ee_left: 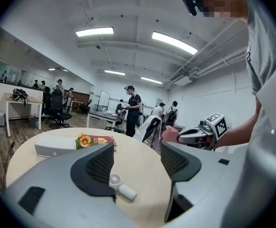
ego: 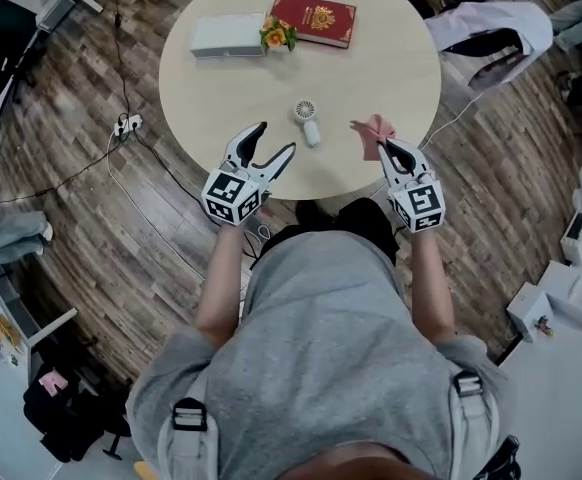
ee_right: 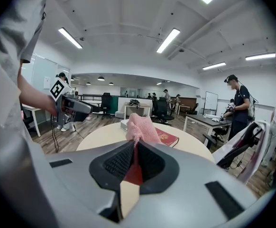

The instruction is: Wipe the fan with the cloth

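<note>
Your left gripper [ego: 277, 138] gapes wide and empty at the fan's [ego: 307, 120] 8 o'clock — your right gripper [ego: 386, 146], at its 3 o'clock, pinches the pink cloth [ego: 373, 132] over the bench [ego: 391, 58].

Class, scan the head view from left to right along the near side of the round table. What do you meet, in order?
Left gripper → fan → pink cloth

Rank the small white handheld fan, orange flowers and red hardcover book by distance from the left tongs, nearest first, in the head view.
1. Small white handheld fan, just right of the left tongs.
2. Orange flowers, farther across the table.
3. Red hardcover book, right of the flowers, at the far edge.
</note>
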Demonstrator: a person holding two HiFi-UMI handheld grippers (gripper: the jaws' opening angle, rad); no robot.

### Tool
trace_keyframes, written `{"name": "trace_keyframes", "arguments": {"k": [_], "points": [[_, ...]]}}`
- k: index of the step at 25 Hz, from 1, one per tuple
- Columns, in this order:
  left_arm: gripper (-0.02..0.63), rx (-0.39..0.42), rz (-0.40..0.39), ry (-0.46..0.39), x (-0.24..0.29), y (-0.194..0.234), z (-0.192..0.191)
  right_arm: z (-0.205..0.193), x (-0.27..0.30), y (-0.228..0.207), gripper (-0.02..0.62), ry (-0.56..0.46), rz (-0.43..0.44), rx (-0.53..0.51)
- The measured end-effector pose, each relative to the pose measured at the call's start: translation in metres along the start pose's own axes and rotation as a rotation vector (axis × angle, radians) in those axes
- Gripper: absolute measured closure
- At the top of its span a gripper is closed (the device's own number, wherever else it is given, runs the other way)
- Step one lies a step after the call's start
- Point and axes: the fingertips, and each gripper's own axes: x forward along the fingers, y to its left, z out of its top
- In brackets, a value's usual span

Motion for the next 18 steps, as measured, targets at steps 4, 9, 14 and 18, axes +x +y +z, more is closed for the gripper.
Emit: {"name": "trace_keyframes", "arguments": {"k": [4,9,14,18], "points": [[0.298,0.007,-0.003,0.022,0.005,0.009,-0.005,0.002,0.01,-0.009,0.565,0.002,-0.002,-0.004],[0.298,-0.022,0.052,0.007,0.006,0.03,-0.003,0.003,0.029,-0.019,0.566,0.005,0.038,-0.018],[0.298,-0.054,0.106,0.005,0.018,0.042,-0.005,0.012,0.059,-0.032,0.565,0.006,0.107,-0.051],[0.298,-0.087,0.155,0.014,0.038,0.051,-0.011,0.015,0.081,-0.052,0.565,0.012,0.167,-0.064]]}}
